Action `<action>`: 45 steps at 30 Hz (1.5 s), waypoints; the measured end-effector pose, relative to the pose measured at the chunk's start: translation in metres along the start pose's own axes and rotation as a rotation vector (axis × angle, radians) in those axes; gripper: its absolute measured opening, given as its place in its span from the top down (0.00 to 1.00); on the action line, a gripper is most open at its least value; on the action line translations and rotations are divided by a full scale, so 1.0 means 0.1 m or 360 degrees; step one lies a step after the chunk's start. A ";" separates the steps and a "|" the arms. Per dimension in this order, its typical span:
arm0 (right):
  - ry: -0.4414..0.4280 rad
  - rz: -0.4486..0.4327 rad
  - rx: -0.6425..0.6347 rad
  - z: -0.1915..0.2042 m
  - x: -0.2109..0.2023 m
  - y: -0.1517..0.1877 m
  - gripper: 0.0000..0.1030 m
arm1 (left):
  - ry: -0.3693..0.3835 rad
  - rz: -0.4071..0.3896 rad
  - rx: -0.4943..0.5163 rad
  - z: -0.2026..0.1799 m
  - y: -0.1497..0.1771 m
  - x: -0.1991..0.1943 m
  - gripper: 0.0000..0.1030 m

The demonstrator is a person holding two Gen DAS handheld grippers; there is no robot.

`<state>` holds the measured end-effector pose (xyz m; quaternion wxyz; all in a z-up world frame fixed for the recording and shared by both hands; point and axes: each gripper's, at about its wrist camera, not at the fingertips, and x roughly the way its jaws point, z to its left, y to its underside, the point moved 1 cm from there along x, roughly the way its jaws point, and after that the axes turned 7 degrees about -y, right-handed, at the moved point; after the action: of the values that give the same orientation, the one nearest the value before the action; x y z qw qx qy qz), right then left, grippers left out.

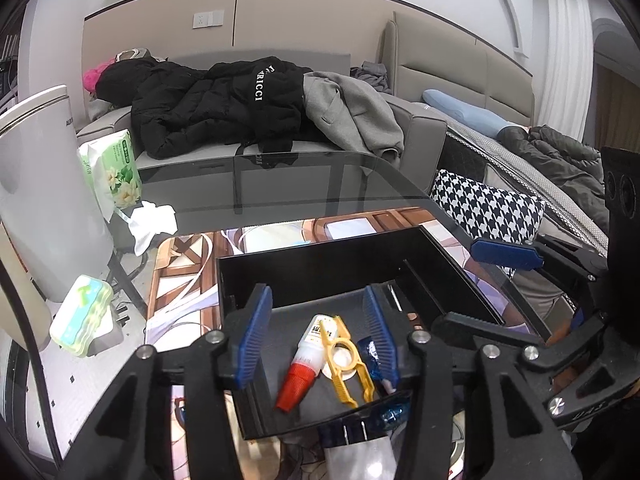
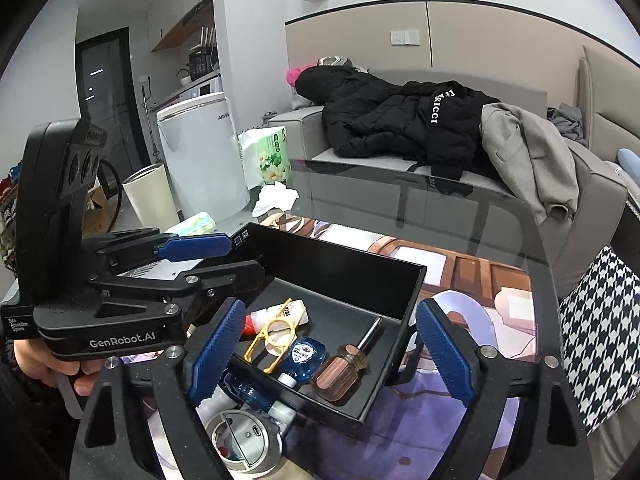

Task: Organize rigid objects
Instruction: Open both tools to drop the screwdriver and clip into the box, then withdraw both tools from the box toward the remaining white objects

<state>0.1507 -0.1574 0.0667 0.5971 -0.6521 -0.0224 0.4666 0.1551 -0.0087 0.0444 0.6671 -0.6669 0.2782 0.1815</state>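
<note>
Both the left gripper (image 1: 316, 340) and right gripper (image 2: 332, 352) are hovering spread and empty over the tray (image 2: 412, 292), where the screwdriver (image 2: 344, 372) is lying; judging next, fetching the round device (image 2: 244, 440) outside.

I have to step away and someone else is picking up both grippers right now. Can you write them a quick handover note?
Left gripper: open, empty, hovering over the near end of the black tray.
Right gripper: open, empty, poised over the tray's near right part.
Already in the tray: glue bottle with red cap, yellow plastic tool, blue round case, screwdriver with brown handle.
Still outside, on the table in front of the tray: a silver round device and a blue-capped clear bottle; both look like the next candidates.
Tissue packs off the left edge look unrelated.
</note>
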 end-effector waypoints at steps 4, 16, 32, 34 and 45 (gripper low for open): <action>0.0027 -0.0016 0.0015 -0.02 -0.06 0.03 0.01 | 0.0003 0.0008 -0.0013 0.02 0.02 -0.07 0.47; 0.0038 0.0036 0.0083 -0.12 -0.12 0.16 0.01 | -0.0062 -0.0142 -0.0076 0.11 0.07 -0.35 0.02; 0.0056 0.0138 0.0111 -0.02 -0.23 0.52 0.01 | -0.0079 -0.0039 -0.0059 0.13 0.37 -0.42 0.02; 0.0047 0.0151 0.0115 0.01 -0.21 0.55 0.01 | -0.0083 -0.0021 -0.0042 0.12 0.42 -0.44 0.02; -0.0026 0.0248 0.0082 0.17 -0.11 0.68 0.01 | -0.0093 0.0072 -0.0058 0.18 0.62 -0.40 0.02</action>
<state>0.0977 -0.1708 0.0208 0.5754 -0.6323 0.0355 0.5175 0.0885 0.0168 0.0192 0.6585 -0.6668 0.2703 0.2209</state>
